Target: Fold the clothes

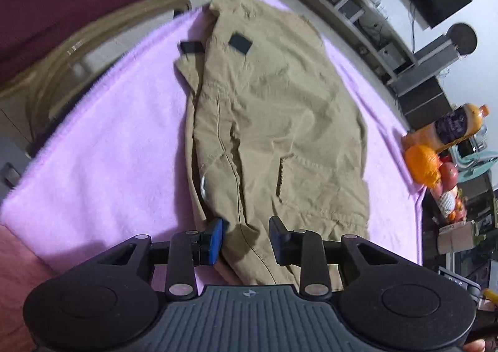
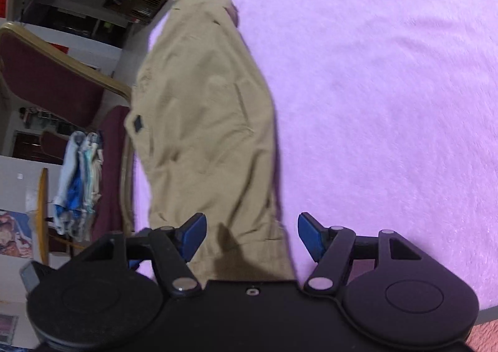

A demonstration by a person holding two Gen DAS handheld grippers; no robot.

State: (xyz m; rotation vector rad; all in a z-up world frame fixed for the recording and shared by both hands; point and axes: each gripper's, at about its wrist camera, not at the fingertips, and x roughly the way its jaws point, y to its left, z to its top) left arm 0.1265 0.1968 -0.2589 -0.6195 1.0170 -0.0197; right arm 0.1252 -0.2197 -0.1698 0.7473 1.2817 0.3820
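Purple blanket (image 1: pixel 109 140) covers the surface, giving a soft flat bed for folding; it fills most of both views.

Khaki trousers (image 1: pixel 274 122) lie flat on it, centre of the left view, running from bottom centre up to upper middle. Legs look already doubled over each other lengthwise: one edge layer peeks out along the left side, black tab (image 1: pixel 190 47) sticking out there, black patch (image 1: pixel 240 44) on top. In the right view the trousers (image 2: pixel 202 122) run up the left-centre of frame, close to the blanket edge.

Left tongs (image 1: pixel 246 237) sit at bottom centre, straddling the near trouser end. Jaws are parted, cloth between them, pads not pressing as far as I can see, so released. Probably lined up on that end for the next fold.

Right tongs (image 2: pixel 252 237) at bottom centre of their view, jaws wide apart over the trouser end, nothing clamped. Frame is blurred, so contact is hard to call.

Containers: none in play. Right edge of the left view shows an orange-capped bottle (image 1: pixel 451 128) and a netted orange (image 1: pixel 423 165) beside the blanket; contents unclear. Chair (image 2: pixel 46 78) with a clothes pile (image 2: pixel 77 178) left of frame, likely queued.
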